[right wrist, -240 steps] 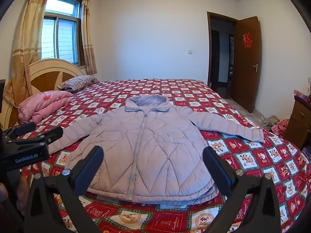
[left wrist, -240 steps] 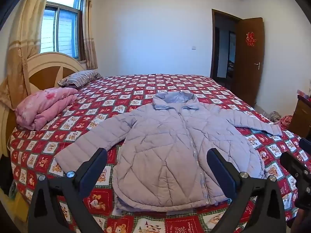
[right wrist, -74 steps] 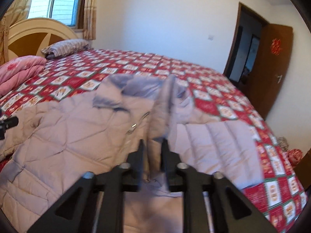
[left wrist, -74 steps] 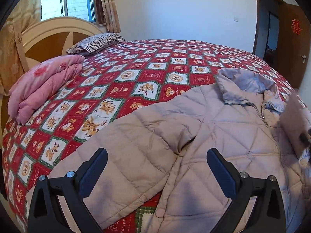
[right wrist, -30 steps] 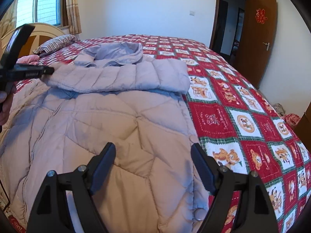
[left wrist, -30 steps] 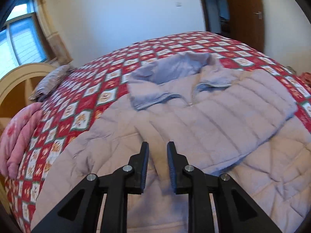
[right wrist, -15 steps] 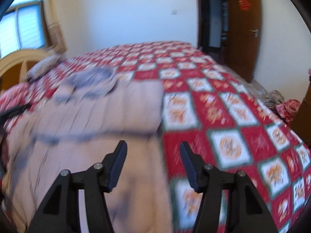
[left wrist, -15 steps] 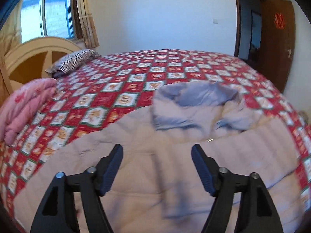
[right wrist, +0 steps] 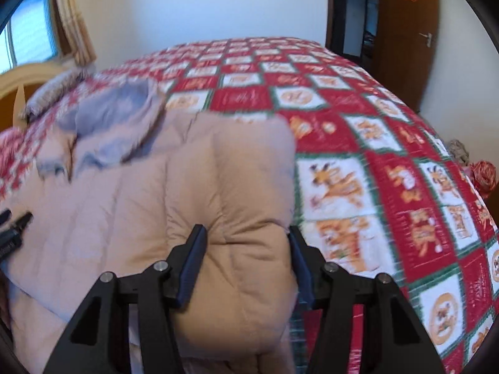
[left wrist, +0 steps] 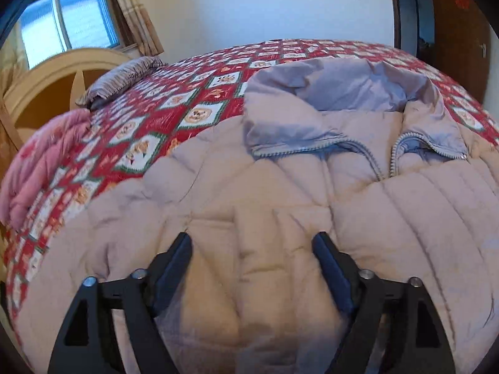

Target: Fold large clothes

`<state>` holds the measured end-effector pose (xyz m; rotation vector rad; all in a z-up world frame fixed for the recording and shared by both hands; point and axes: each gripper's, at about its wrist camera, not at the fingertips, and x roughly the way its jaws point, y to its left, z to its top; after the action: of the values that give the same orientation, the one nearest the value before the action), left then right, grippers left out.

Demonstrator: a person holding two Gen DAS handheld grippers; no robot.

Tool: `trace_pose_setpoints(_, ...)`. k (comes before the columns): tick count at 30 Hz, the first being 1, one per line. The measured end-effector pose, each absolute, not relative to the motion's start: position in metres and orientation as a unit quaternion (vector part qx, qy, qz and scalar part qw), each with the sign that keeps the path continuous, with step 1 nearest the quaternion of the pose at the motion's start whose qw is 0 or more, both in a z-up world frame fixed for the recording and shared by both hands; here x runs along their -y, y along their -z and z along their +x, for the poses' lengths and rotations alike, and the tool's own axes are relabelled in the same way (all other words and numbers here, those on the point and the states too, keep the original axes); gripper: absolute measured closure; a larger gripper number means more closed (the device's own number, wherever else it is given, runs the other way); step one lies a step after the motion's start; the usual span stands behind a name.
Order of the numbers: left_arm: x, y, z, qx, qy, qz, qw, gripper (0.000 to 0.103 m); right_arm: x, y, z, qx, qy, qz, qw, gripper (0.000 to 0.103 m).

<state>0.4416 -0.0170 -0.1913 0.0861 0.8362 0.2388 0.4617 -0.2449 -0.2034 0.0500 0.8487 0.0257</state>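
Observation:
A pale lilac quilted down jacket (left wrist: 280, 193) lies on the bed, collar (left wrist: 340, 93) far from me, zip partly open. Its right sleeve is folded across the chest. My left gripper (left wrist: 251, 249) is open, low over the jacket's left chest, with a ridge of fabric between its jaws. My right gripper (right wrist: 246, 243) is open with its jaws on either side of the jacket's folded right edge (right wrist: 246, 193). The left gripper's tips (right wrist: 14, 221) show at the left edge of the right wrist view.
The bed has a red and white cartoon-print cover (right wrist: 358, 131). A pink folded quilt (left wrist: 37, 162) and a striped pillow (left wrist: 121, 74) lie by the wooden headboard (left wrist: 53, 81). A brown door (right wrist: 405, 31) stands at the right. Clutter (right wrist: 483, 174) lies on the floor.
Both grippers have dropped closer to the jacket. The left moved forward toward the collar. The right swung onto the folded right shoulder and its jaws narrowed around it.

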Motion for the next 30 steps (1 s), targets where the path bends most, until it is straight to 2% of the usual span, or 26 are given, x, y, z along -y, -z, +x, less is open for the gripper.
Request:
trace_pose_setpoints(5, 0.009, 0.202, 0.443, -0.407, -0.110, 0.015, 0.907, 0.010, 0.247, 0.212, 0.458, -0.413, -0.006, 0.025, 0.910, 0.047)
trace_pose_setpoints(10, 0.010, 0.202, 0.446, -0.413, -0.111, 0.018, 0.904, 0.009, 0.240, 0.216, 0.460, -0.417, 0.004, 0.010, 0.909, 0.045)
trace_pose_setpoints(14, -0.002, 0.169, 0.430, -0.394, -0.125, -0.002, 0.911, 0.009, 0.237, 0.205, 0.462, -0.419, 0.007, -0.009, 0.908, 0.045)
trace_pose_setpoints(17, -0.006, 0.135, 0.406, -0.340, -0.108, -0.032, 0.934, 0.009, 0.238, 0.176, 0.444, -0.381, 0.025, -0.003, 0.924, 0.045)
trace_pose_setpoints(19, 0.003, 0.130, 0.406, -0.340, -0.091, -0.038, 0.935, 0.009, 0.230, 0.159, 0.438, -0.366, 0.010, 0.013, 0.930, 0.045)
trace_pose_setpoints(22, 0.021, 0.146, 0.417, -0.373, -0.073, -0.015, 0.925, 0.009, 0.194, 0.152, 0.436, -0.370, -0.038, 0.002, 0.928, 0.045)
trace_pose_setpoints(26, 0.034, 0.190, 0.428, -0.420, -0.096, 0.045, 0.901, 0.009, 0.151, 0.173, 0.439, -0.392, -0.085, -0.029, 0.916, 0.046)
trace_pose_setpoints(30, 0.024, 0.198, 0.425, -0.417, -0.083, 0.015, 0.905, 0.006, 0.142, 0.209, 0.441, -0.414, -0.089, -0.040, 0.905, 0.045)
